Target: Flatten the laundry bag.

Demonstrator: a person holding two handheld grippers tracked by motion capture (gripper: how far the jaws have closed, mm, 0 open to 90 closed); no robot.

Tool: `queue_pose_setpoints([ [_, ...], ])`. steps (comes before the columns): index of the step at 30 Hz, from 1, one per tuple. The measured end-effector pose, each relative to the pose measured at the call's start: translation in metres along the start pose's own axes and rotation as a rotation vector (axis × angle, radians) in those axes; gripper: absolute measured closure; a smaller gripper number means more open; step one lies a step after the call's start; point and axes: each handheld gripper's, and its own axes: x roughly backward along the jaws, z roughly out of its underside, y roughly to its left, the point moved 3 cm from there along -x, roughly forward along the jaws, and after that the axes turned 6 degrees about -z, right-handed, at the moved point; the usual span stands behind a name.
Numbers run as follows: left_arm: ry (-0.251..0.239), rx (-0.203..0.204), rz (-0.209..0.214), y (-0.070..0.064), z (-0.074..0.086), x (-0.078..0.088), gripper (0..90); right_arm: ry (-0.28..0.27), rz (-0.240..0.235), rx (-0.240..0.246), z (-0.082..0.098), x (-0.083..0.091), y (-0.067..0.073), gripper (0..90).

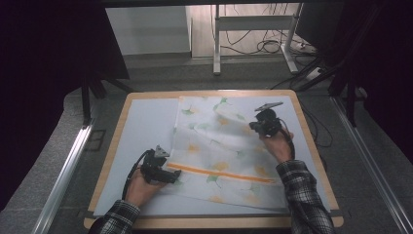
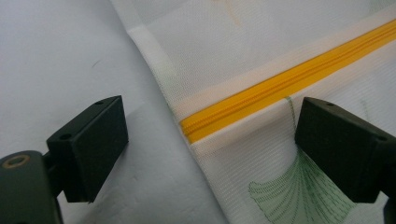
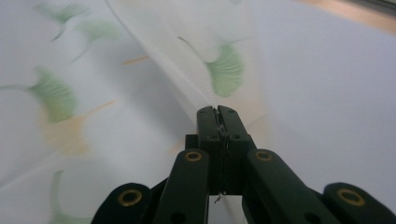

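Note:
A white cloth cover (image 1: 219, 141) printed with green and orange leaves lies spread on the table, and an orange zipper (image 1: 219, 173) runs across its near part. My left gripper (image 1: 173, 176) rests low at the cloth's left edge. Its jaws stand open to either side of the zipper's end (image 2: 196, 126), one pad over the mat, the other over a green leaf print. My right gripper (image 1: 253, 127) is raised over the cloth's far right part. It is shut on a fold of the cloth (image 3: 187, 60), which rises taut from the pinched jaws (image 3: 218, 112).
A pale blue-grey mat (image 1: 146, 126) covers the wooden table (image 1: 117, 141), and bare mat lies left of the cloth. Beyond the table are a grey floor, white desk legs (image 1: 216, 44) and loose cables (image 1: 268, 46). Metal rails (image 1: 63, 175) run along both sides.

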Motion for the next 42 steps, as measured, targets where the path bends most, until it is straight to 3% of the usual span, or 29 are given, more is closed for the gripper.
queue_pose_setpoints([
  [3,0.011,0.002,0.002,-0.002,0.001,0.002,9.6,-0.024,0.075,-0.062,-0.003,0.014,-0.030,88.3],
  [4,0.019,-0.001,0.005,-0.003,0.002,0.004,10.1,-0.042,0.138,-0.106,-0.001,0.022,-0.049,85.5],
  [5,0.019,-0.001,0.005,-0.003,0.002,0.004,11.0,-0.042,0.138,-0.106,-0.001,0.022,-0.049,85.5],
  [8,0.024,-0.019,0.004,-0.005,0.004,0.008,13.2,-0.064,0.180,-0.163,0.008,0.035,-0.071,76.1],
  [10,0.020,-0.044,-0.024,-0.005,0.004,0.012,16.9,-0.074,0.167,-0.174,0.014,0.043,-0.074,73.8],
  [12,0.001,-0.044,-0.027,-0.001,0.002,0.017,26.0,-0.069,0.147,-0.165,0.019,0.050,-0.071,72.1],
  [13,-0.017,-0.027,-0.018,0.002,0.000,0.019,35.0,-0.069,0.119,-0.141,0.025,0.055,-0.063,71.0],
  [14,-0.030,-0.008,-0.006,0.004,-0.001,0.021,35.0,-0.069,0.119,-0.141,0.025,0.055,-0.063,71.0],
  [15,-0.037,0.003,0.008,0.006,-0.001,0.022,42.4,-0.067,0.098,-0.131,0.027,0.057,-0.058,70.5],
  [17,-0.029,-0.005,0.003,0.008,0.001,0.022,54.9,-0.043,0.063,-0.089,0.035,0.059,-0.042,70.2],
  [18,-0.029,-0.005,0.003,0.008,0.001,0.022,57.5,-0.043,0.063,-0.089,0.035,0.059,-0.042,70.2],
  [19,-0.023,-0.008,0.006,0.007,0.002,0.021,58.7,-0.030,0.051,-0.060,0.041,0.059,-0.034,69.9],
  [21,-0.022,-0.016,0.007,0.005,0.002,0.021,60.3,-0.022,0.036,-0.052,0.046,0.058,-0.028,69.1],
  [24,-0.019,-0.027,0.007,0.004,0.002,0.021,62.7,-0.014,0.023,-0.054,0.052,0.058,-0.025,67.6],
  [28,0.018,-0.064,-0.035,-0.001,0.004,0.018,65.1,-0.013,0.002,-0.072,0.066,0.059,-0.020,64.6],
  [30,0.030,-0.061,-0.037,-0.001,0.004,0.018,69.3,-0.022,-0.010,-0.082,0.071,0.060,-0.019,63.9],
  [32,0.038,-0.028,-0.033,-0.002,0.006,0.019,78.8,-0.020,-0.019,-0.088,0.076,0.059,-0.018,63.6],
  [36,0.034,-0.021,-0.022,-0.002,0.007,0.019,83.2,-0.010,-0.026,-0.084,0.080,0.058,-0.016,63.4],
  [37,0.033,-0.020,-0.025,-0.003,0.007,0.020,88.1,-0.004,-0.034,-0.081,0.082,0.058,-0.014,63.4],
  [39,0.034,-0.026,-0.028,-0.004,0.007,0.021,88.5,-0.010,-0.040,-0.078,0.083,0.058,-0.011,63.4],
  [42,0.039,0.002,0.000,-0.006,0.013,0.028,88.6,-0.003,-0.050,-0.061,0.086,0.062,-0.007,63.1],
])
